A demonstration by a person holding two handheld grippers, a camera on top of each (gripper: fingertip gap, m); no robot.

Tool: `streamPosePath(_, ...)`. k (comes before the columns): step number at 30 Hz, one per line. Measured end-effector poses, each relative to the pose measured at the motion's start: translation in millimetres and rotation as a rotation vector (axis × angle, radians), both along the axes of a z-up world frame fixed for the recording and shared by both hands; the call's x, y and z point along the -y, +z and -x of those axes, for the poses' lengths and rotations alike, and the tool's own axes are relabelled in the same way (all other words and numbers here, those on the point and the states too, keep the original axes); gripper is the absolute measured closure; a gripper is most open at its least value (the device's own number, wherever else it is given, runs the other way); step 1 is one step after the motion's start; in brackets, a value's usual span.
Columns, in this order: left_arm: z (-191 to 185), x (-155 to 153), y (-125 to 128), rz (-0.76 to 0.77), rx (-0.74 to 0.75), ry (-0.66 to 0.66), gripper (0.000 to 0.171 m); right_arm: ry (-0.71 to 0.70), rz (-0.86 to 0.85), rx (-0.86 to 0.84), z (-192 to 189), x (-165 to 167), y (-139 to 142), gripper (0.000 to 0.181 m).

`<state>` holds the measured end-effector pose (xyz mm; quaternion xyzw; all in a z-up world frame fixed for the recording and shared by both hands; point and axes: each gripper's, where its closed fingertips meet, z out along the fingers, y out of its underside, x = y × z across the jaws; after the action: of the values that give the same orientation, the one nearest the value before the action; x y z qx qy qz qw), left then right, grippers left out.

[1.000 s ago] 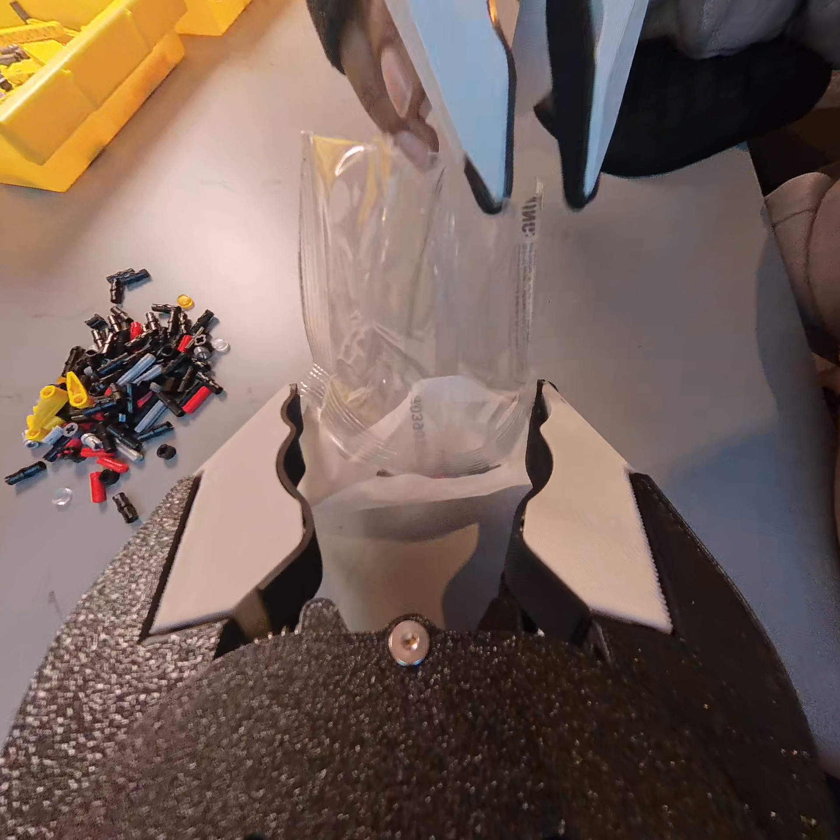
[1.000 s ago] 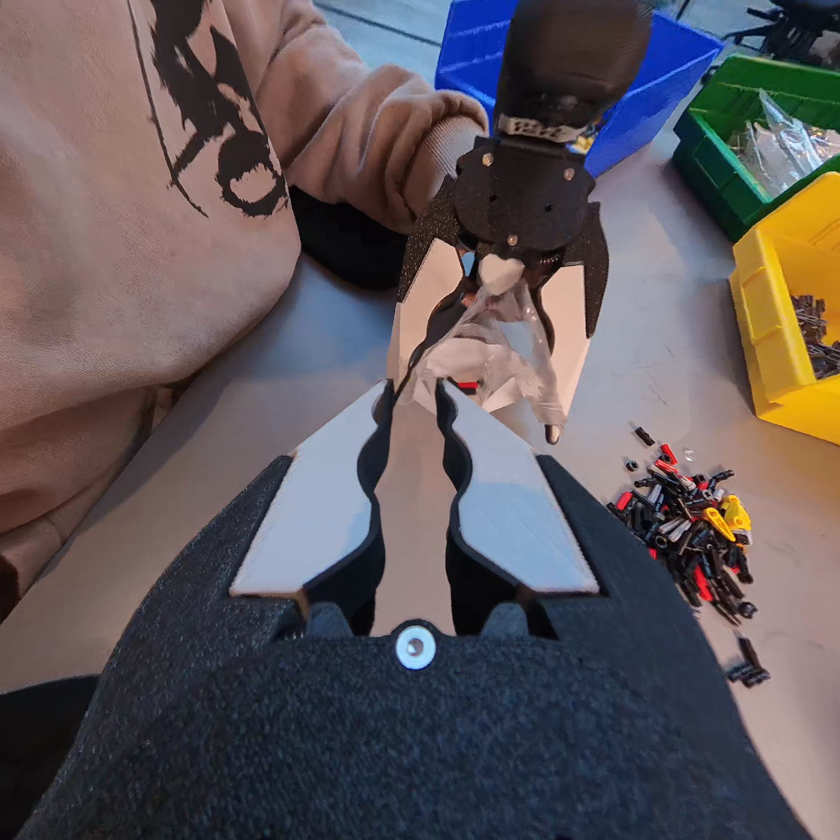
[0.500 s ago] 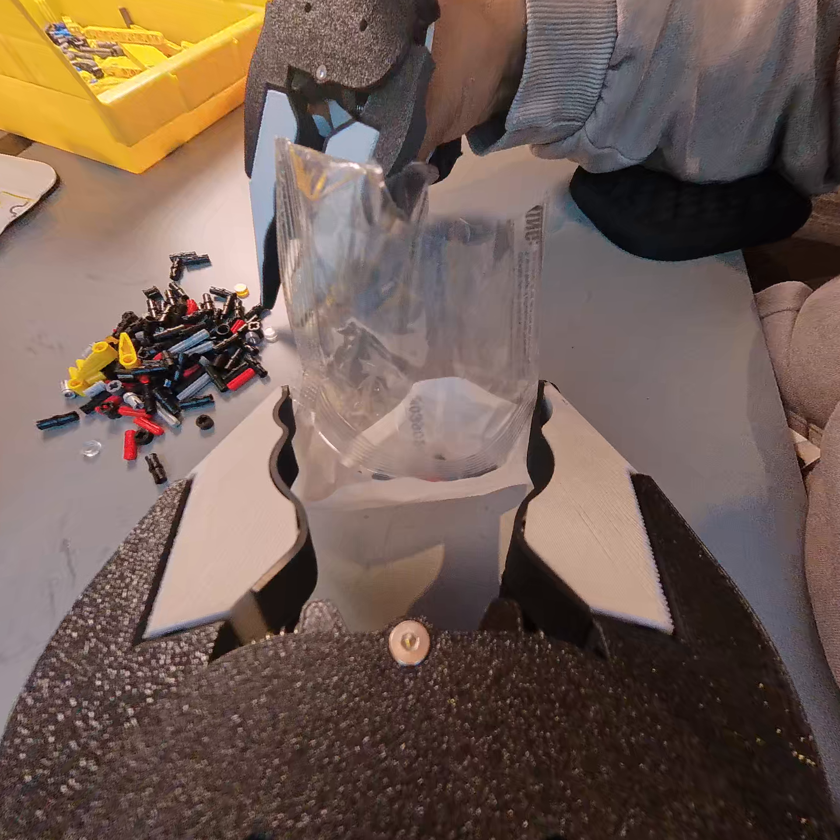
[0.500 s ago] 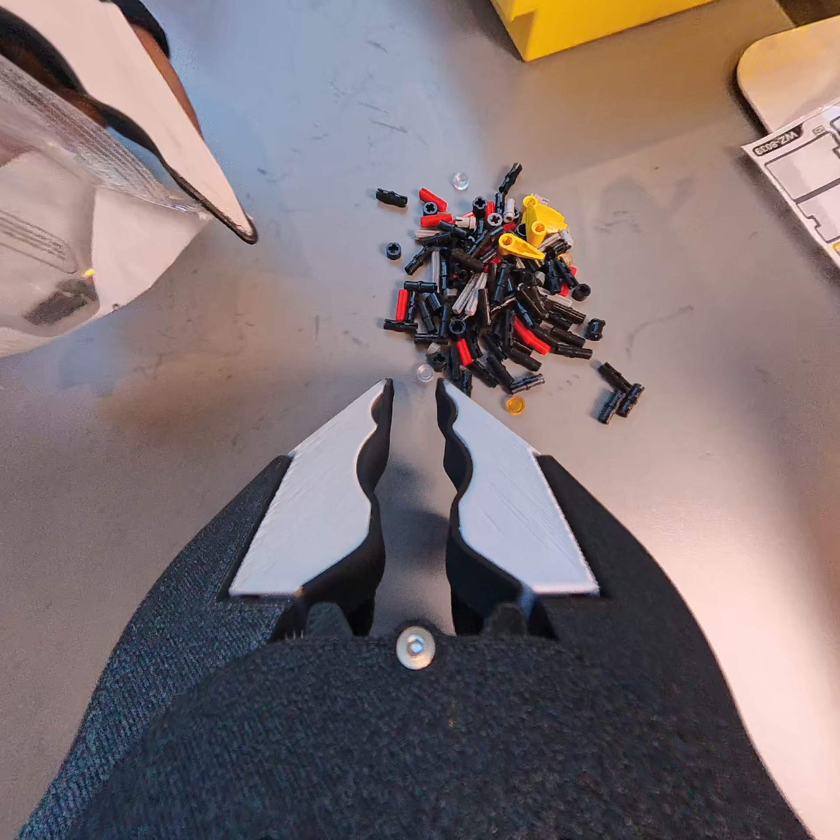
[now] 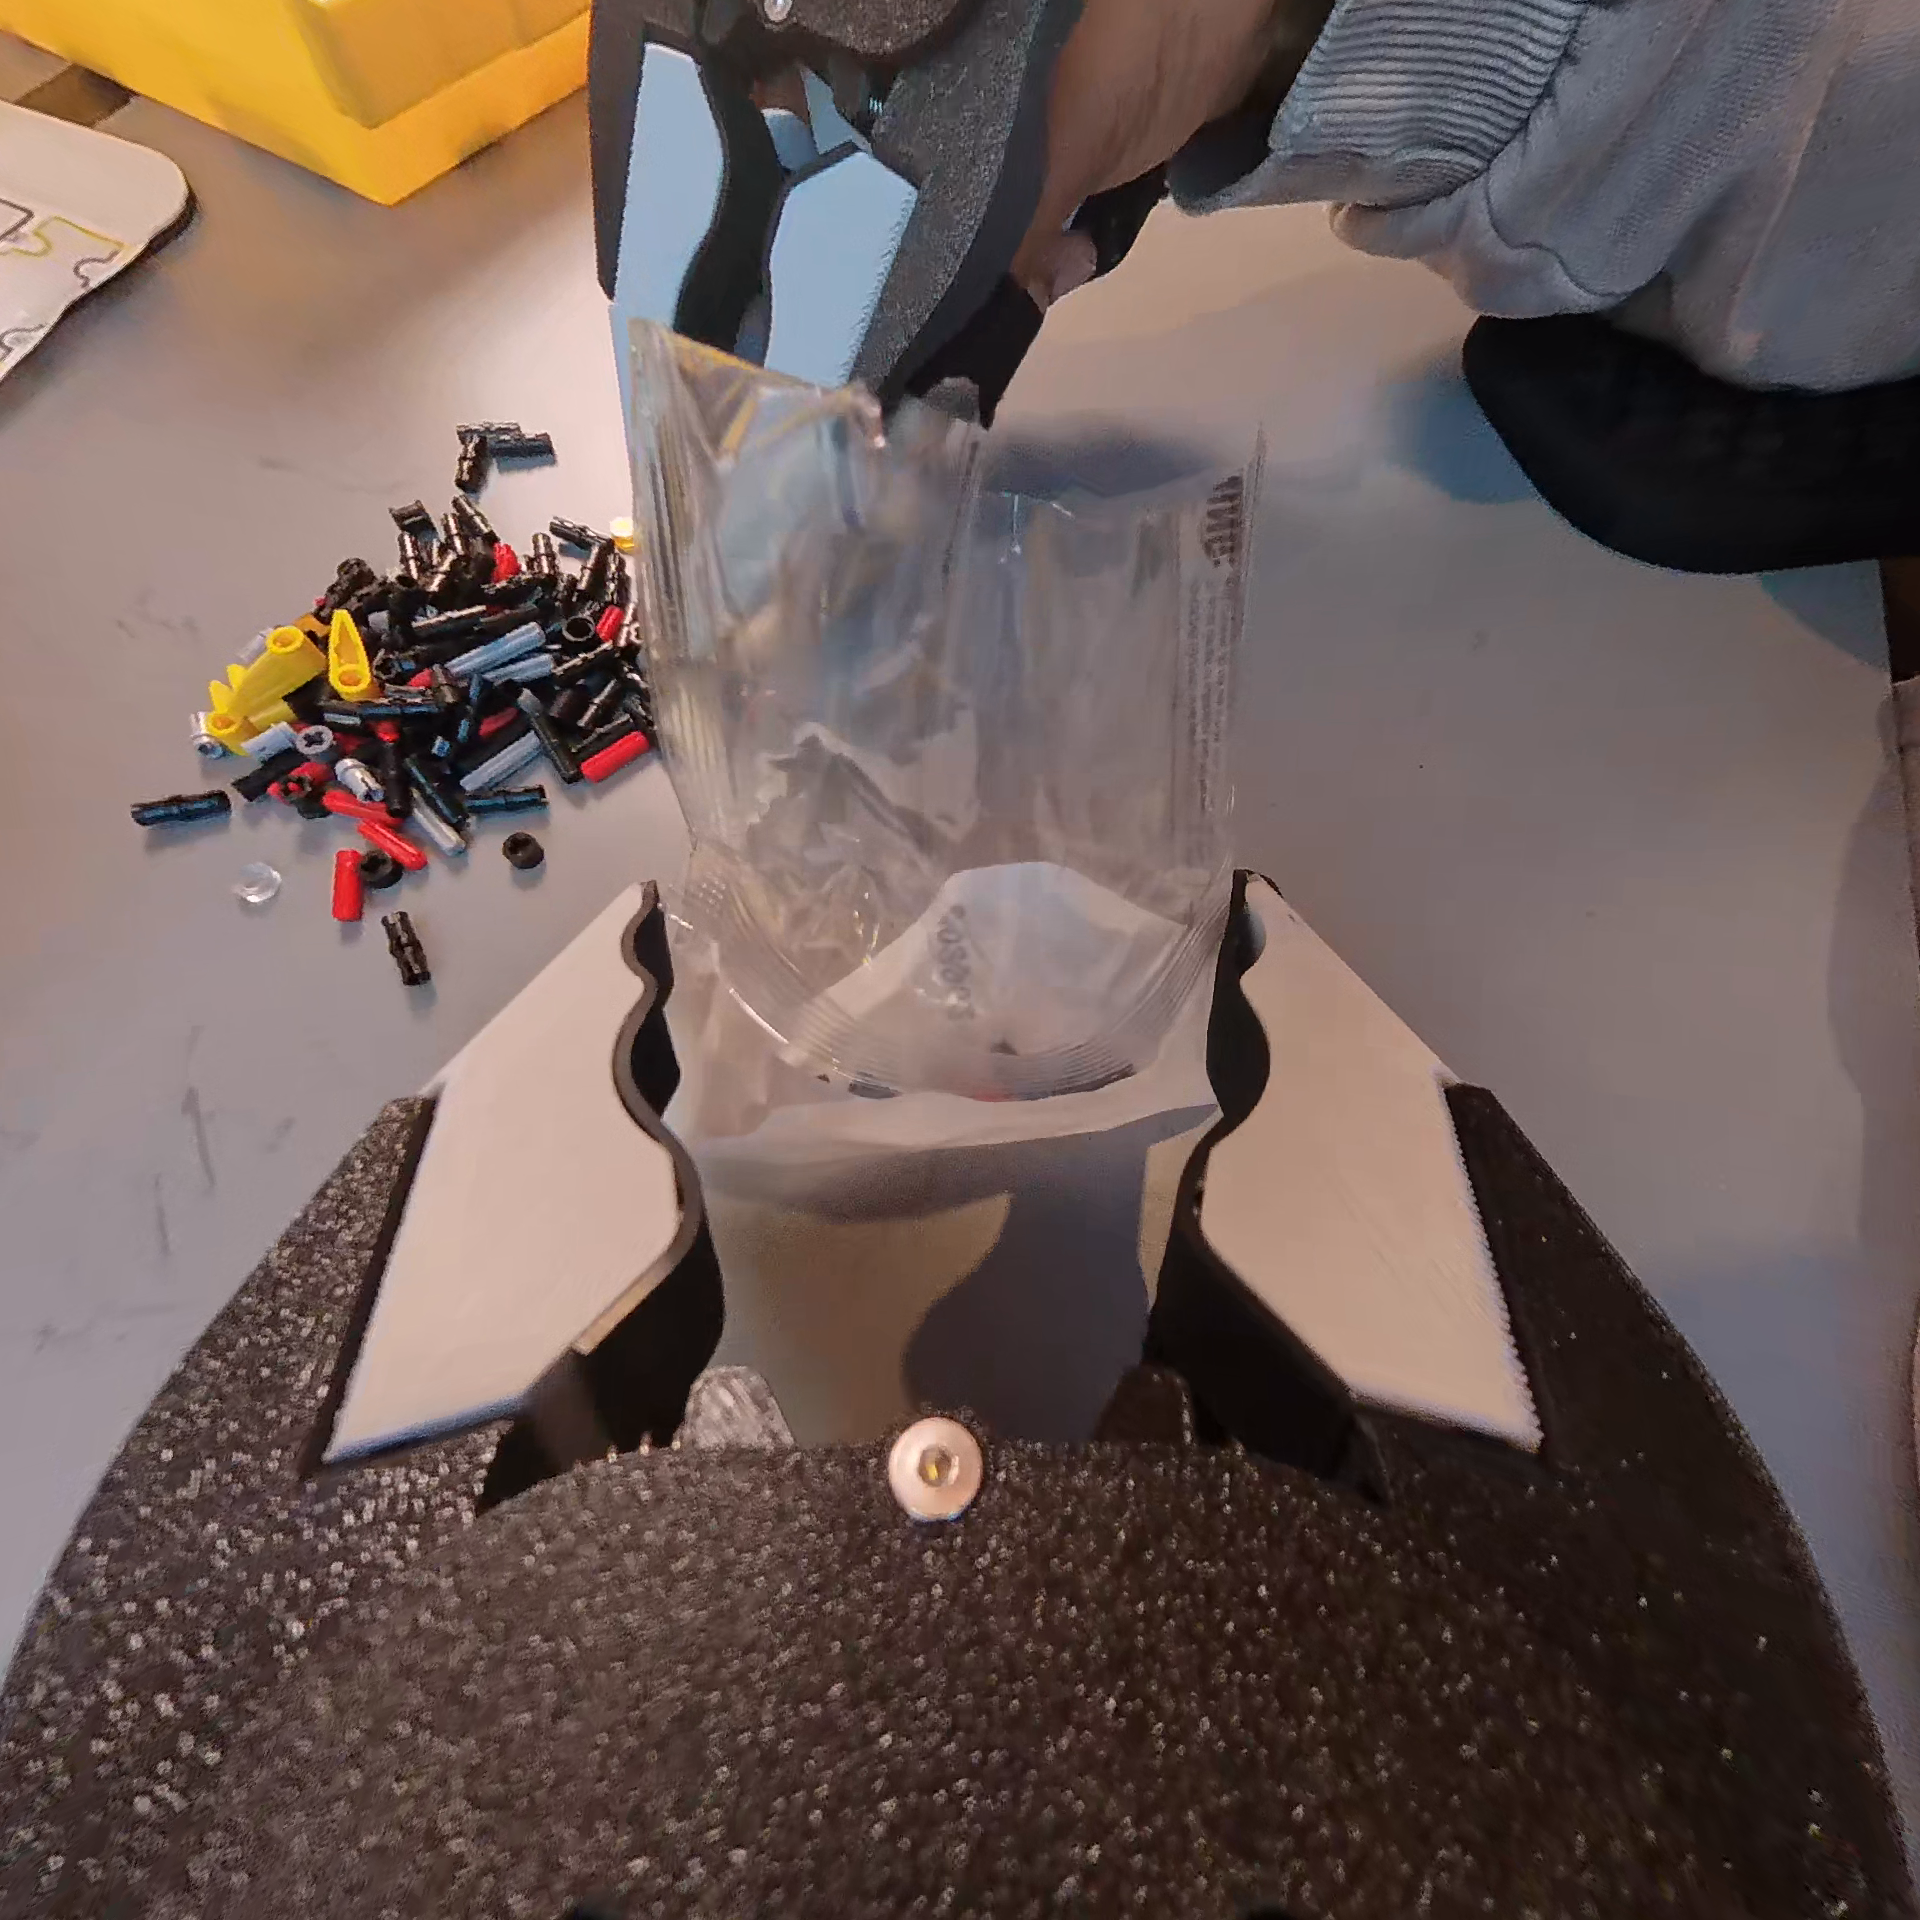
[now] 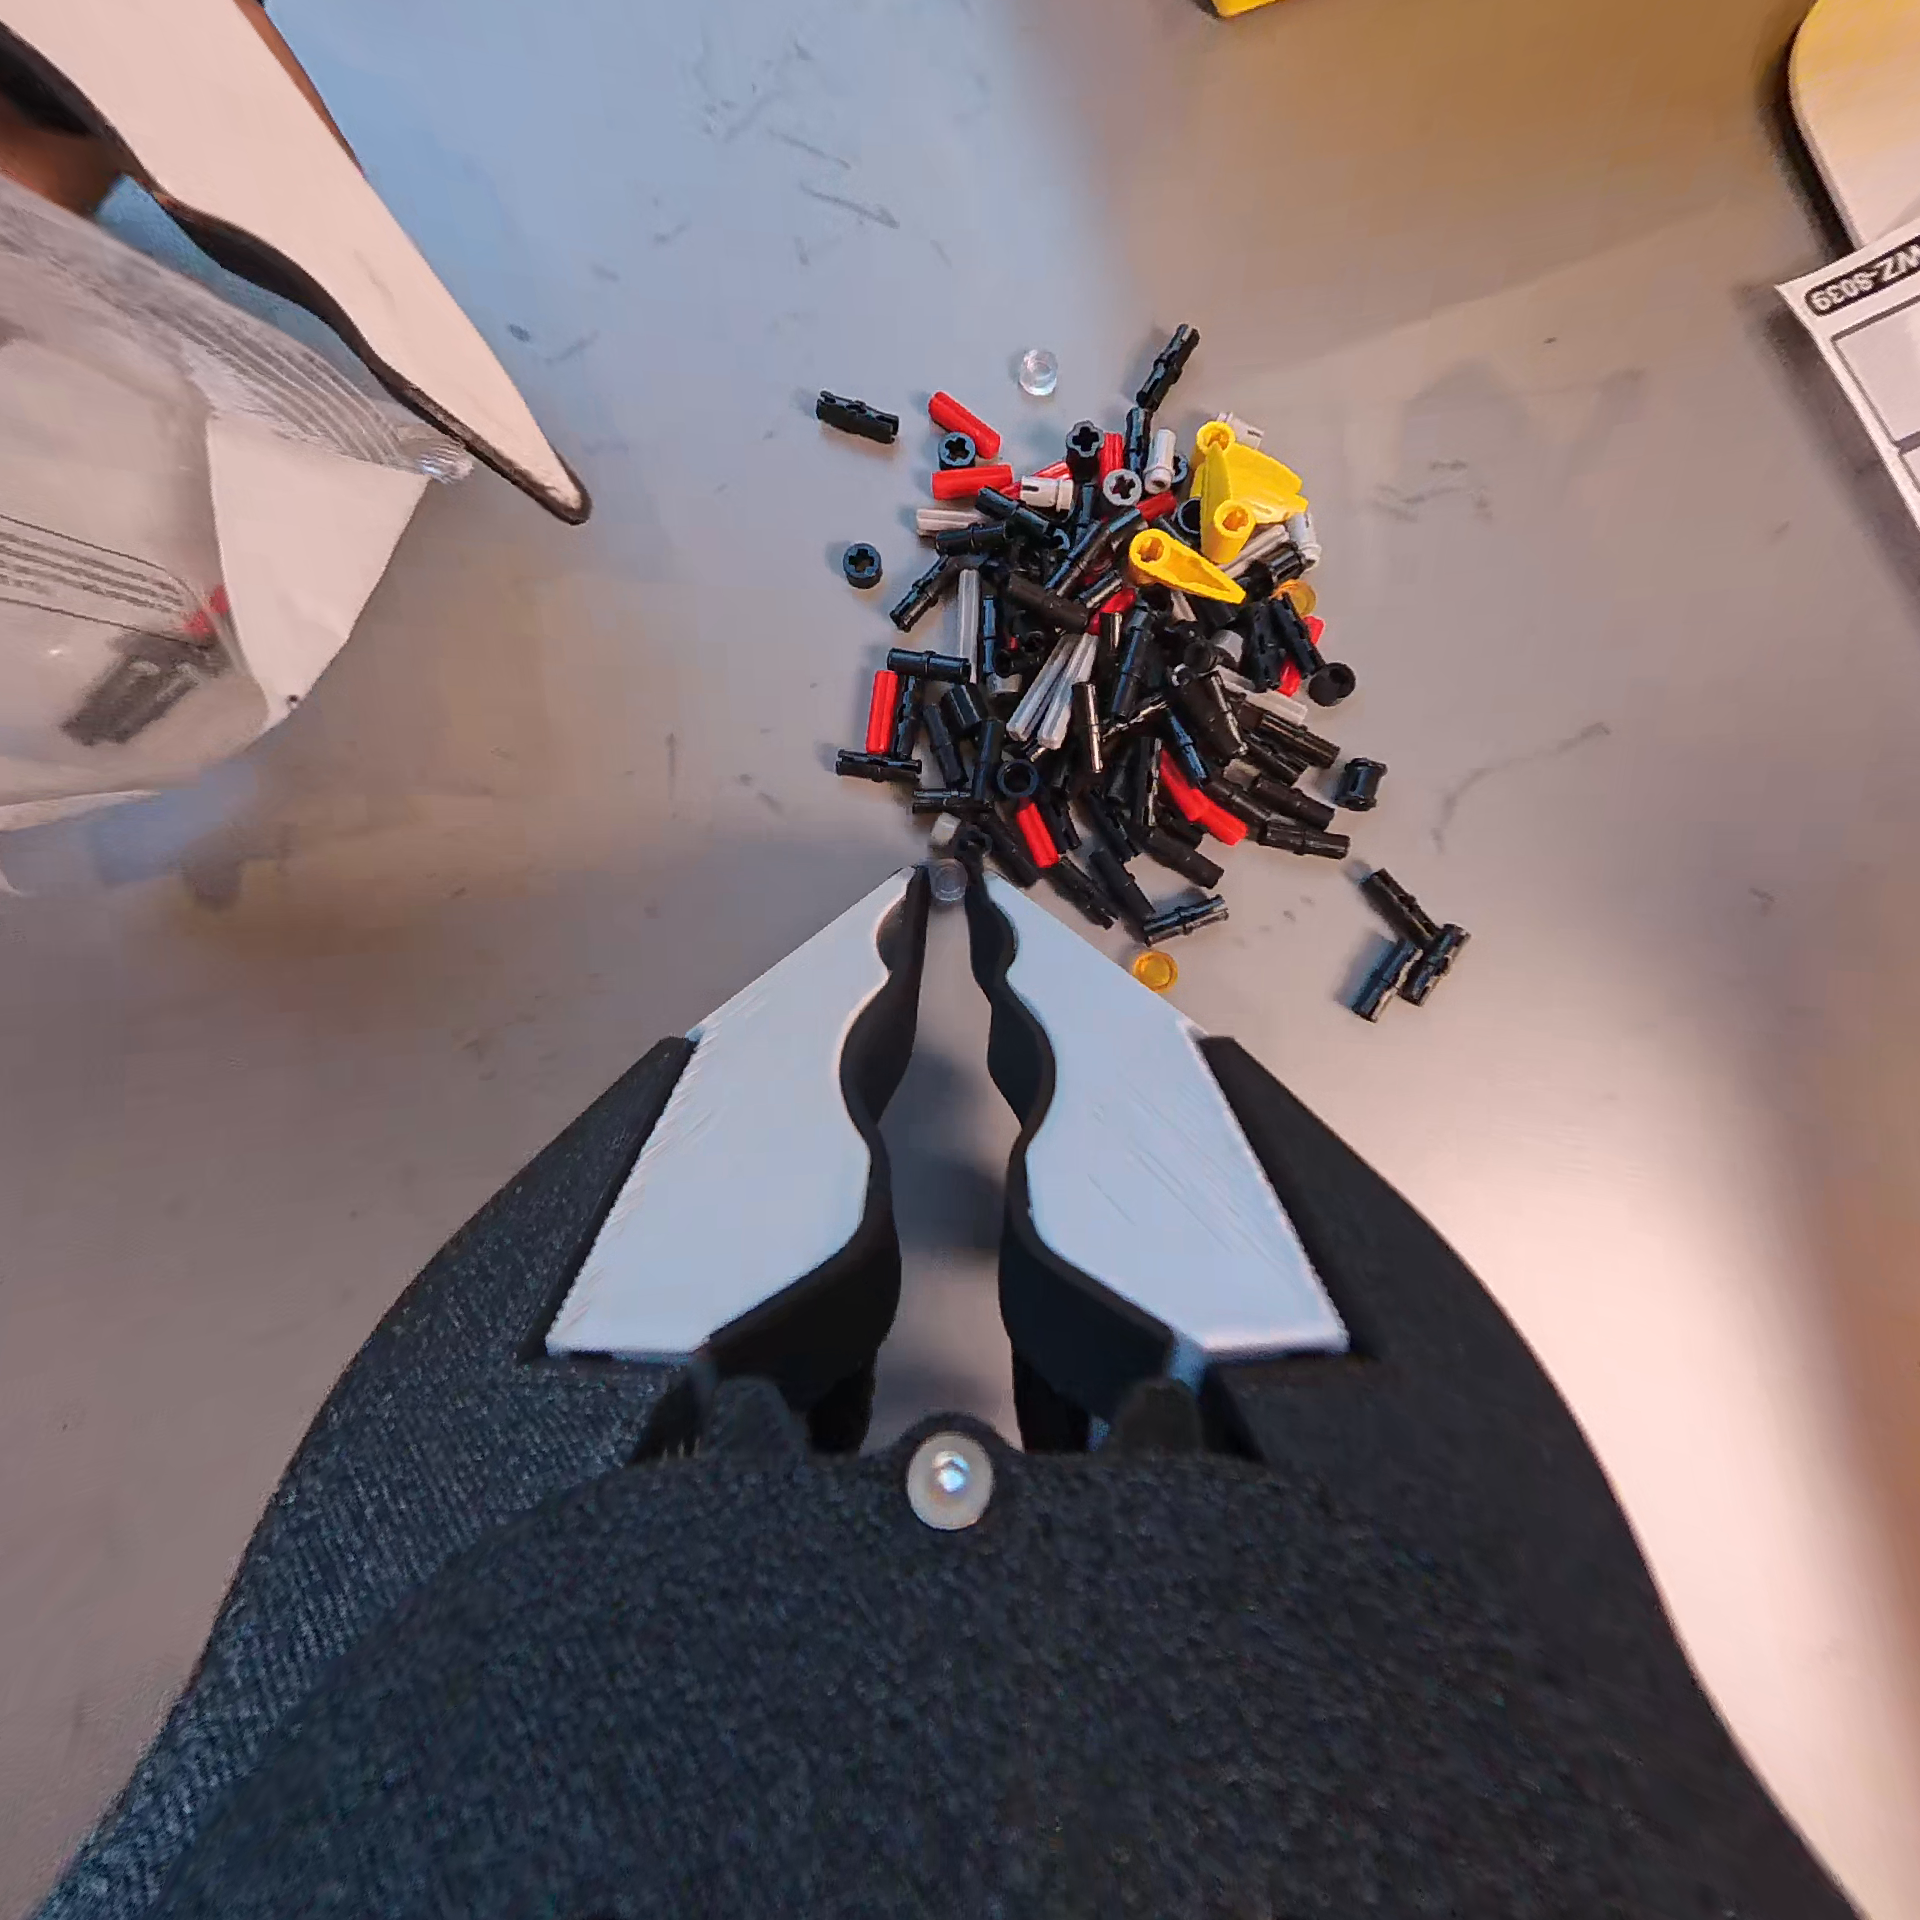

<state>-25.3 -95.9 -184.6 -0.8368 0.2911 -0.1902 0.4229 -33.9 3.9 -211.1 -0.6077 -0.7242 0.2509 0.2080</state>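
Note:
My left gripper (image 5: 945, 894) holds a clear plastic bag (image 5: 935, 675) by its lower end; the bag stands up between the wide-set fingers with its mouth open upward, and a few small pieces lie inside. The bag also shows at the left of the right wrist view (image 6: 125, 540). A pile of small black, red, grey and yellow building pieces (image 6: 1122, 665) lies on the grey table, left of the bag in the left wrist view (image 5: 447, 675). My right gripper (image 6: 945, 883) is at the near edge of the pile, its tips pinched on a tiny clear round stud (image 6: 948, 881).
A yellow bin (image 5: 364, 94) stands at the back left. A printed paper sheet (image 6: 1870, 343) lies beyond the pile. A person's grey sleeve (image 5: 1558, 156) and a dark pad (image 5: 1683, 457) are at the back right. A lone orange stud (image 6: 1153, 968) lies beside my right fingers.
My right gripper left the bag's mouth, swung over to the pile, came down to its near edge and narrowed its fingers around the clear stud. The left gripper kept hold of the bag.

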Motion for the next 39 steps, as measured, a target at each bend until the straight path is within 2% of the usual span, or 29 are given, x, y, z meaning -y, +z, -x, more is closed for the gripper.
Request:
streamPosePath(4,-0.5,-0.6,-1.4,0.020,0.019,0.009,0.067,0.041,-0.032,-0.027,-0.2,2.1,1.0,0.175)
streamPosePath(6,-0.8,-0.4,-0.7,0.022,0.028,0.012,0.068,0.081,0.008,-0.085,-0.7,11.6,14.3,0.175)
streamPosePath(10,-3.1,-0.3,0.6,0.022,0.036,0.006,0.068,0.257,0.131,-0.376,-2.6,53.1,99.5,0.175)
streamPosePath(12,-5.9,-0.6,0.9,0.022,0.042,-0.002,0.068,0.347,0.167,-0.456,-7.7,77.7,130.6,0.175)
streamPosePath(13,-7.5,-1.0,1.2,0.021,0.044,-0.006,0.068,0.390,0.169,-0.455,-9.6,89.4,134.6,0.175)
streamPosePath(15,-10.0,-1.4,2.0,0.015,0.044,-0.010,0.068,0.457,0.136,-0.406,-10.7,107.7,124.4,0.174)
streamPosePath(18,-11.3,-0.4,2.2,0.004,0.033,-0.012,0.068,0.477,0.057,-0.368,-6.6,111.7,108.0,0.165)
streamPosePath(21,-10.0,-0.6,4.6,-0.006,0.036,-0.005,0.069,0.470,0.129,-0.437,-10.7,108.5,127.5,0.163)
streamPosePath(23,-7.5,-1.2,4.4,-0.003,0.036,0.002,0.070,0.408,0.136,-0.494,-11.5,90.5,142.4,0.164)
streamPosePath(25,-2.6,-2.5,2.6,0.004,0.028,0.020,0.070,0.284,0.059,-0.459,-8.9,54.4,132.0,0.165)
streamPosePath(28,4.3,-4.3,0.2,0.013,0.015,0.047,0.070,0.108,-0.076,-0.241,-12.0,-2.7,66.6,0.164)
streamPosePath(31,7.7,-4.8,-1.9,0.016,-0.003,0.061,0.070,0.073,-0.048,-0.122,-14.4,-11.1,20.1,0.160)
streamPosePath(33,7.3,-4.6,-2.1,0.016,-0.005,0.058,0.071,0.084,-0.098,-0.101,-12.4,-17.9,11.6,0.160)
streamPosePath(36,6.8,-5.2,-3.4,0.021,-0.004,0.057,0.071,0.122,-0.064,-0.075,-7.1,-12.8,5.0,0.161)
streamPosePath(39,8.0,-6.0,-4.1,0.027,0.000,0.066,0.071,0.154,-0.045,-0.030,-9.0,-7.0,0.6,0.176)
